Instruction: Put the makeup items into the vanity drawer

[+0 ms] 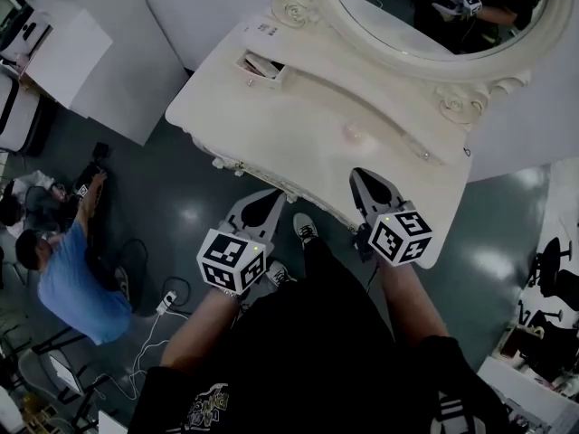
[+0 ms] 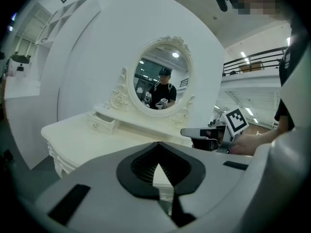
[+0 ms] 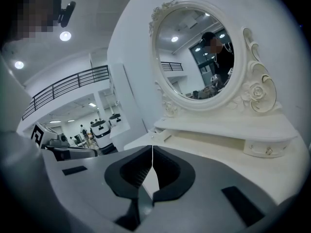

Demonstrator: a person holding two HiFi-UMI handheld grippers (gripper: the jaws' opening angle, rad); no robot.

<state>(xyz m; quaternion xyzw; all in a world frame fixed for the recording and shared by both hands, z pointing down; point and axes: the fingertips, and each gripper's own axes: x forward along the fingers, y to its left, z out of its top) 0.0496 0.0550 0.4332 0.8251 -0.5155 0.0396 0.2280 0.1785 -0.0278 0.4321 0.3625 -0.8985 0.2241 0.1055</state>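
Cool, dimmish light falls from ceiling lamps (image 3: 64, 35), which glare in round spots on the dark floor (image 1: 192, 213) at nine and four o'clock. The pale tabletop (image 1: 298, 125) is evenly lit. Both gripper views bulge fisheye-fashion, with corners gone black.

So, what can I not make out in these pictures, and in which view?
- Inside of the small open drawer: too small in the head view; the left gripper view shows only its front.
- Makeup items: none recognisable; a pale spot on the vanity top is too small to name.
- Mirror: cut off by the head view's upper edge.
- Vanity front below the top: mostly hidden under the top in the head view.
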